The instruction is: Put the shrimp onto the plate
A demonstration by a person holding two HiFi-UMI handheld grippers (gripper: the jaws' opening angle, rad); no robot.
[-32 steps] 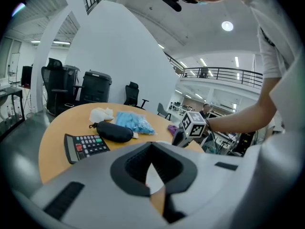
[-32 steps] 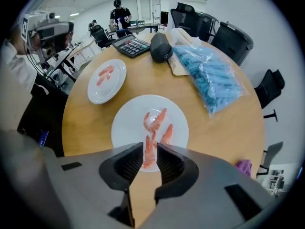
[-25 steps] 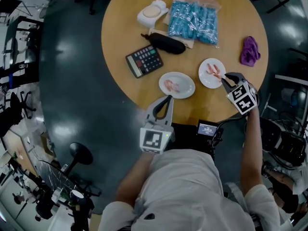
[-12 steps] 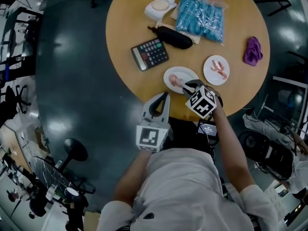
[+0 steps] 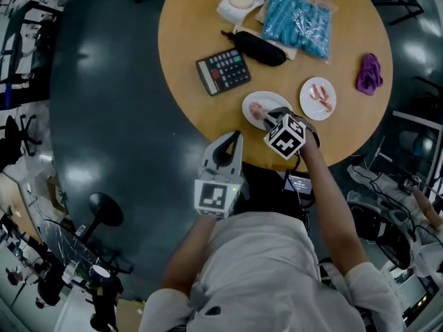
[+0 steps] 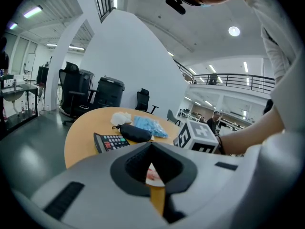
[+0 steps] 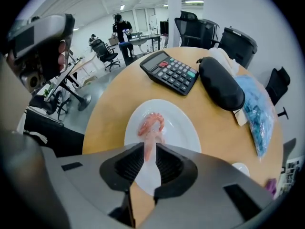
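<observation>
Two white plates sit near the front edge of the round wooden table. The right plate [image 5: 309,88] has shrimp [image 5: 320,97] on it. Over the left plate [image 5: 271,100], my right gripper [image 5: 266,115] is shut on a pink shrimp [image 7: 148,149], held just above the plate [image 7: 183,128]. Another shrimp [image 7: 152,121] lies curled on that plate just beyond the jaws. My left gripper [image 5: 236,138] hovers at the table's edge, left of the plate, with its jaws closed on nothing; in its own view the left gripper [image 6: 152,147] points at the plate.
Behind the plates lie a calculator [image 5: 223,71], a black pouch [image 5: 260,47], a bag of blue items [image 5: 299,21] and a white packet [image 5: 239,4]. A purple cloth [image 5: 369,73] sits at the right rim. A small screen device [image 5: 299,182] hangs below the table edge.
My right gripper has swung from the right plate to the left plate, carrying a shrimp with it. The left gripper has stayed at the table's edge.
</observation>
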